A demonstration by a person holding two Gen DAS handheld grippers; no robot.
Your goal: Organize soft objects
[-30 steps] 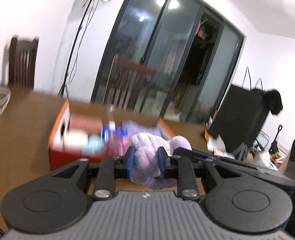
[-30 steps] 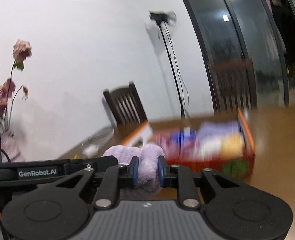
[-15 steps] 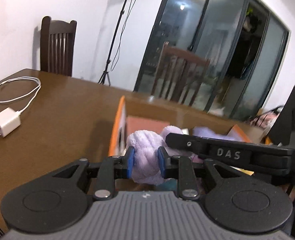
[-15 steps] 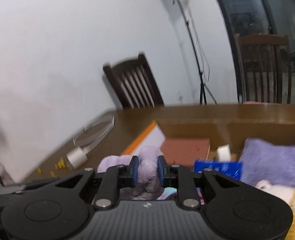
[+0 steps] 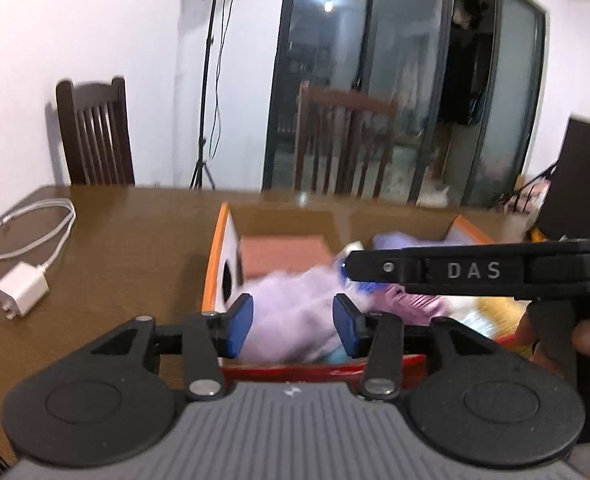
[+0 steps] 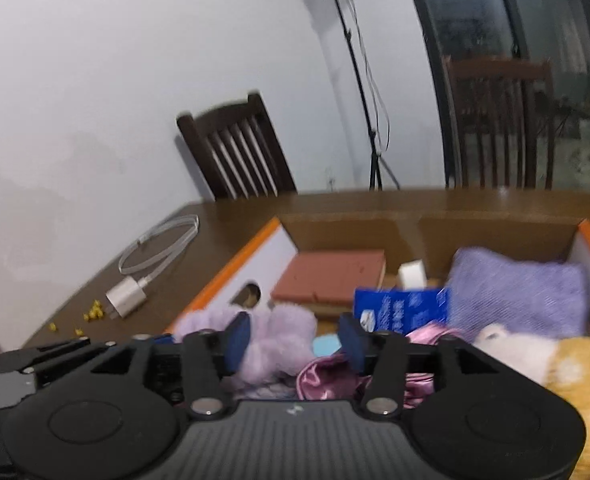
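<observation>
A fluffy lilac plush toy (image 5: 291,316) hangs low over the near left corner of an open orange-edged cardboard box (image 5: 215,256). It lies between the blue pads of both grippers. My left gripper (image 5: 293,322) has its jaws opening, with the blurred plush in the gap. My right gripper (image 6: 293,338) is opening too; the plush (image 6: 275,336) rests by its left pad and stands apart from the right one. In the left wrist view the right gripper's black side (image 5: 471,270) crosses over the box.
The box (image 6: 235,272) holds a reddish-brown pad (image 6: 331,276), a blue packet (image 6: 399,308), a purple knit cloth (image 6: 515,292), pink satin (image 6: 327,376) and a white-and-yellow plush (image 6: 535,356). A white charger with cable (image 5: 21,288) lies on the brown table, left. Chairs stand behind.
Both grippers carried the plush across to the box and lowered it. Their jaws, shut on the plush before, have now spread apart and the plush sags into the box.
</observation>
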